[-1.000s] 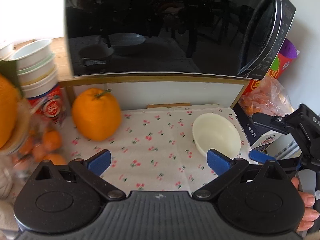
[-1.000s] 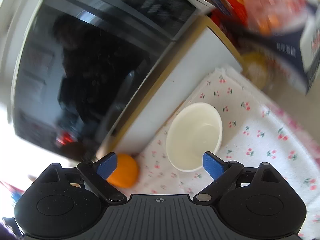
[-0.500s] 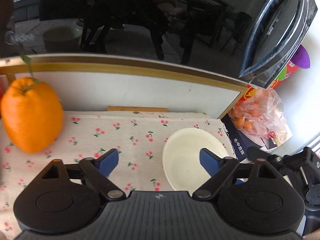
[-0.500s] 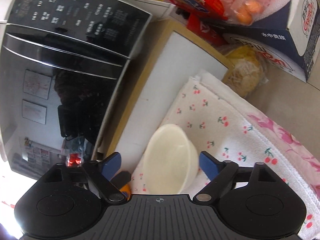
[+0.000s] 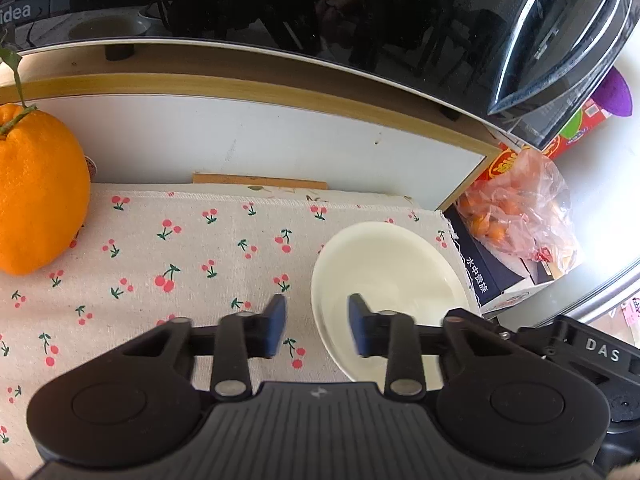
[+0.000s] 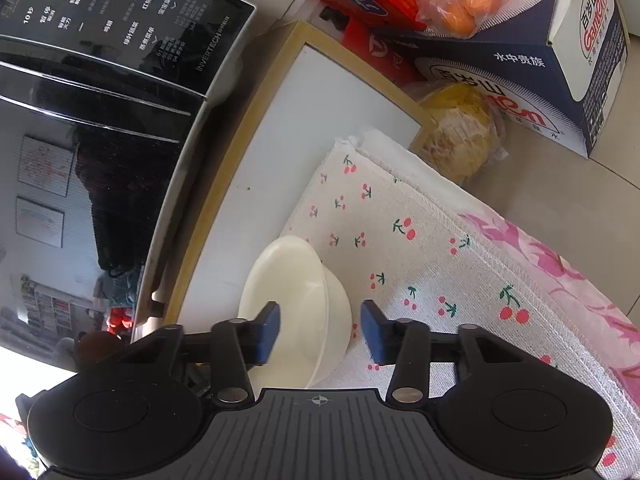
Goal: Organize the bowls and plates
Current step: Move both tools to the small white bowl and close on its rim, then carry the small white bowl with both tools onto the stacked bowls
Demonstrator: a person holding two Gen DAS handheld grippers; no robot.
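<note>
A cream white bowl [image 5: 384,264] sits on the cherry-print cloth [image 5: 180,248], near the cloth's right edge. My left gripper [image 5: 317,330] straddles the bowl's near-left rim, one pad outside and one inside, with a gap still between the jaws. In the right wrist view the same bowl [image 6: 304,304] sits between the jaws of my right gripper [image 6: 320,334], which have narrowed around its wall and rim but show gaps on both sides. The right gripper's black body [image 5: 592,356] shows at the lower right of the left wrist view.
A black microwave [image 5: 320,12] stands on a white shelf board above the cloth. A large orange fruit [image 5: 36,192] sits at the left. A bag of small oranges [image 5: 516,216] lies on a dark blue box [image 6: 532,60] at the right. A pink flowered cloth [image 6: 560,272] lies under the cherry cloth.
Both grippers have moved in on the bowl and their jaws have narrowed from wide open to a partial gap around its rim. The bowl has not visibly moved.
</note>
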